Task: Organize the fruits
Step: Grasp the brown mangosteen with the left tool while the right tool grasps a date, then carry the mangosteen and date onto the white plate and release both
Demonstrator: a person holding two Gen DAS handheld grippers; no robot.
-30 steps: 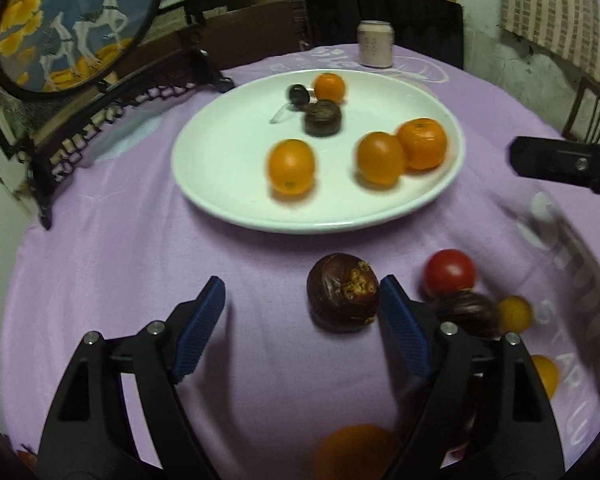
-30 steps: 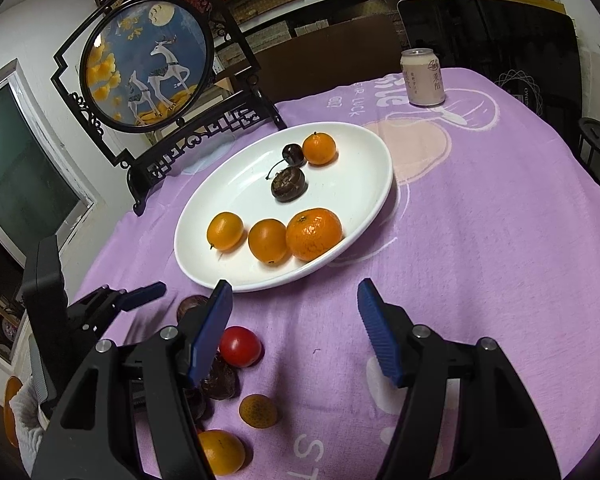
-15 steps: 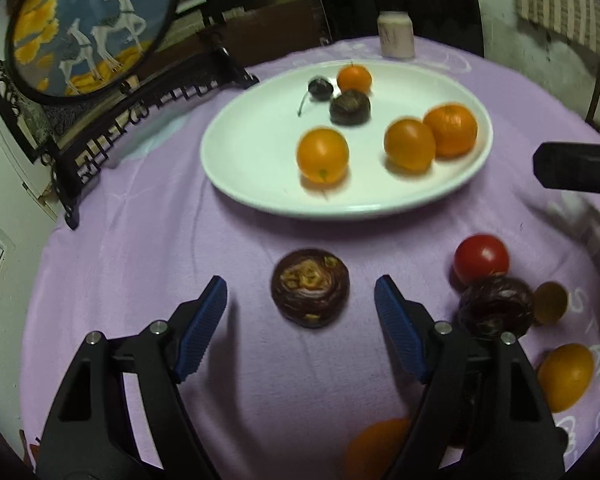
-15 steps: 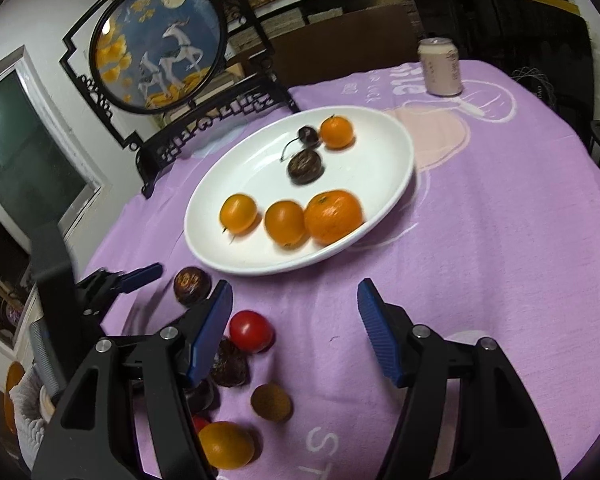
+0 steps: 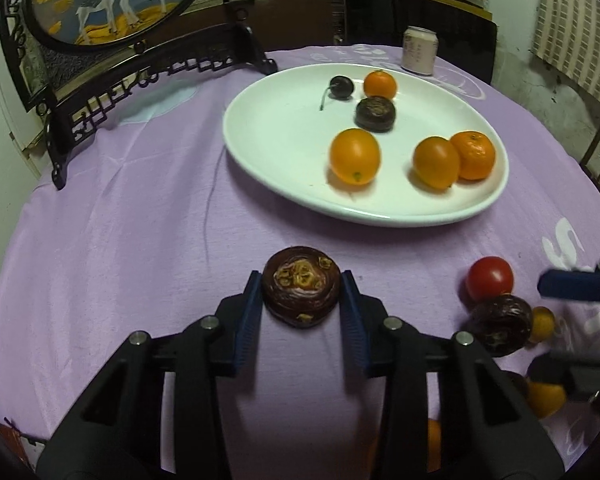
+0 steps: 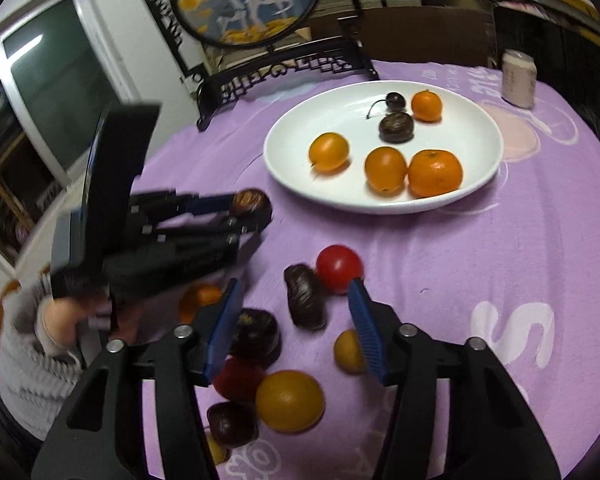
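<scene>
My left gripper (image 5: 300, 286) is shut on a dark brown wrinkled fruit (image 5: 300, 297) just above the purple cloth, short of the white plate (image 5: 268, 168). The same held fruit shows in the right wrist view (image 6: 249, 200). The plate (image 6: 480, 184) holds several orange fruits, a dark fruit and a cherry (image 5: 341, 87). My right gripper (image 6: 294, 322) is open over a pile of loose fruit: a red tomato (image 6: 338, 267), a dark elongated fruit (image 6: 305, 297) between its fingers, and an orange (image 6: 290, 400).
A pale drink can (image 5: 420, 55) stands behind the plate. A round painted screen on a black carved stand (image 5: 112, 8) stands at the table's back left. A chair (image 5: 420, 28) is beyond the table. A window (image 6: 56, 92) is at the left.
My left gripper has closed on the dark brown fruit, which earlier lay free between its open fingers. My right gripper has moved left and down over the loose fruit pile.
</scene>
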